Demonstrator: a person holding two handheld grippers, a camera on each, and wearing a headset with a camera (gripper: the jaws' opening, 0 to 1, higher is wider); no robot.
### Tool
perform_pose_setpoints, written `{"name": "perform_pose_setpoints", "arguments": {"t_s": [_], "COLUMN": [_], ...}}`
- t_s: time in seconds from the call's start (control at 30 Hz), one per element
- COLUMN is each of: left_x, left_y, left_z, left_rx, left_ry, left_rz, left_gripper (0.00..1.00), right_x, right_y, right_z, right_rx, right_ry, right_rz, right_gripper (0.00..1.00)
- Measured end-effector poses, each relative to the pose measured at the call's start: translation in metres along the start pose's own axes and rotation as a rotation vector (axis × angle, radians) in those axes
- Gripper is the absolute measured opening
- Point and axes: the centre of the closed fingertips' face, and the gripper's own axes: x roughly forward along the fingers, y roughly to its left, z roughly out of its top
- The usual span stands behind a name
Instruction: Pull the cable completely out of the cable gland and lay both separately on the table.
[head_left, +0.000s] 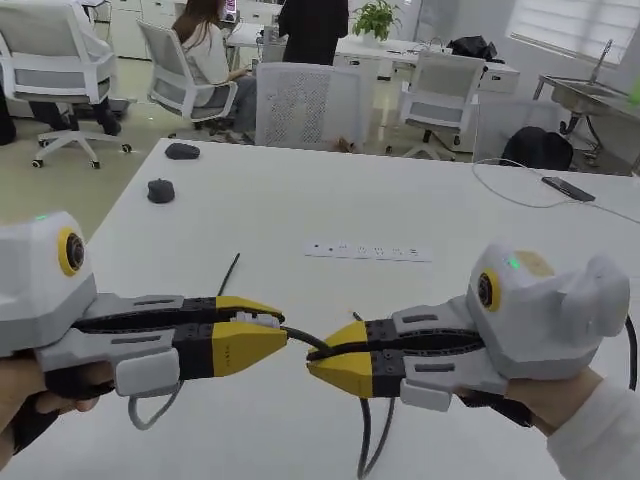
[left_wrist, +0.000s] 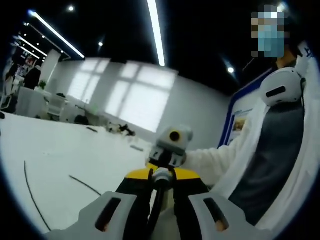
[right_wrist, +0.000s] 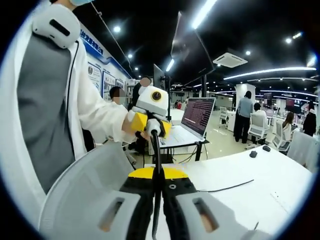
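Two handheld grippers meet tip to tip above a white table (head_left: 420, 200). The left gripper (head_left: 280, 326) has its jaws closed on the pale cable gland (head_left: 262, 320), pinched right at the fingertips. The right gripper (head_left: 320, 357) is clamped on the black cable (head_left: 303, 339) just beyond the gland's mouth, and the slack trails back under its fingers. The cable's long axis runs straight from one set of fingertips to the other, so the pull looks set to follow that line, with the hands drawing apart. No brand or label is legible. Lettering on a wall sign (right_wrist: 97, 55) is too small to read.
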Motion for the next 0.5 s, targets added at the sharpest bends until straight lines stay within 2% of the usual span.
{"name": "perform_pose_setpoints", "arguments": {"t_s": [0.07, 0.23, 0.37, 0.5], "left_x": [-0.002, -0.004, -0.005, -0.005], "left_y": [0.003, 0.003, 0.002, 0.002], "left_z": [0.0, 0.0, 0.0, -0.001], "left_rx": [-0.017, -0.016, -0.019, -0.023], "left_ry": [-0.002, -0.003, -0.004, -0.006], "left_rz": [0.008, 0.015, 0.017, 0.018], "left_gripper": [0.16, 0.16, 0.16, 0.16], "right_x": [-0.002, -0.006, -0.011, -0.013], "right_y": [-0.004, -0.009, -0.016, -0.018], "right_z": [-0.011, -0.036, -0.063, -0.077], "right_rx": [-0.004, -0.005, -0.002, 0.006], "right_ry": [0.041, 0.129, 0.219, 0.257], "right_rz": [-0.014, -0.029, -0.059, -0.073], "right_gripper": [0.02, 0.02, 0.02, 0.02]}}
